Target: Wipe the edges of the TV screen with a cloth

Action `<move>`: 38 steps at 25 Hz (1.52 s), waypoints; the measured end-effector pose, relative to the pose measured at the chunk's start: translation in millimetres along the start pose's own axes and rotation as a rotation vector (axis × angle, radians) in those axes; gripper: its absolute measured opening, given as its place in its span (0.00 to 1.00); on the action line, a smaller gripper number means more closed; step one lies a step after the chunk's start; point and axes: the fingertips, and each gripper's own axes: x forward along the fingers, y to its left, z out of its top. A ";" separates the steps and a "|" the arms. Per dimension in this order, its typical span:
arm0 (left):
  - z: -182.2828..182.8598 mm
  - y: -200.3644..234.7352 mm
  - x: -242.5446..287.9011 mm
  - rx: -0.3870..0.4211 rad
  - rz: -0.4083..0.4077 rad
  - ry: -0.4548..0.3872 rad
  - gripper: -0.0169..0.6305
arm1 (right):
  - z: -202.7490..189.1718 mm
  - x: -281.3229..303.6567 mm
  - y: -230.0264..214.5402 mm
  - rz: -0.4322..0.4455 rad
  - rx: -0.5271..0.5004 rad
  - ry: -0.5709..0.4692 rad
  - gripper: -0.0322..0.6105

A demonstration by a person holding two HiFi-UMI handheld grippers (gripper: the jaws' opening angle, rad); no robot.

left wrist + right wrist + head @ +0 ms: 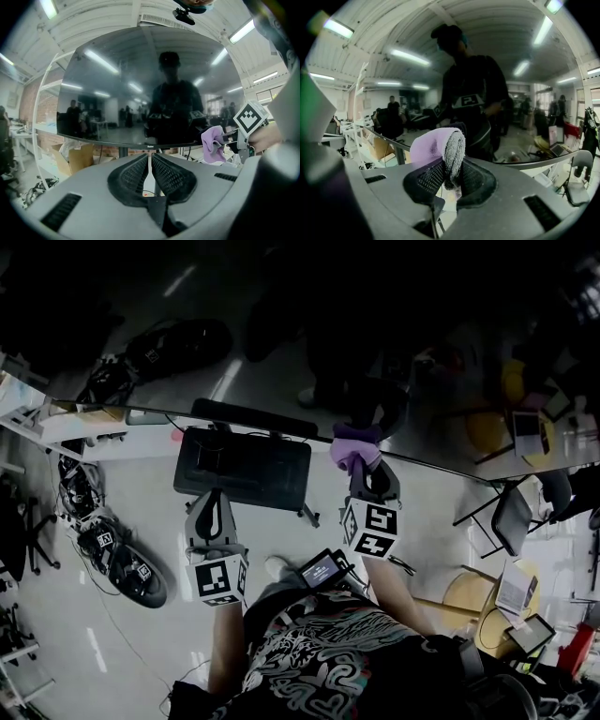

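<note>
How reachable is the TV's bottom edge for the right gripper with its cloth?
Probably yes: the right gripper is shut on the purple cloth, held right by the TV's bottom edge, and nothing visible stands between them.

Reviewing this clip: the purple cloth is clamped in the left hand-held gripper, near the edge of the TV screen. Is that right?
Not quite. The purple cloth is clamped in the right hand-held gripper, as the right gripper view shows. The left hand-held gripper is shut on nothing. The cloth is indeed near the edge of the TV screen.
</note>
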 end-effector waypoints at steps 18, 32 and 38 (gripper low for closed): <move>-7.1 41.1 -8.6 -0.017 0.037 -0.004 0.08 | 1.1 11.2 40.2 0.021 -0.010 0.003 0.17; -10.2 56.7 -18.9 -0.026 0.092 0.005 0.08 | 3.0 15.6 48.9 0.019 -0.007 -0.002 0.17; -12.8 58.1 -24.0 -0.026 0.117 0.010 0.08 | 2.4 19.7 51.6 0.034 0.004 -0.006 0.17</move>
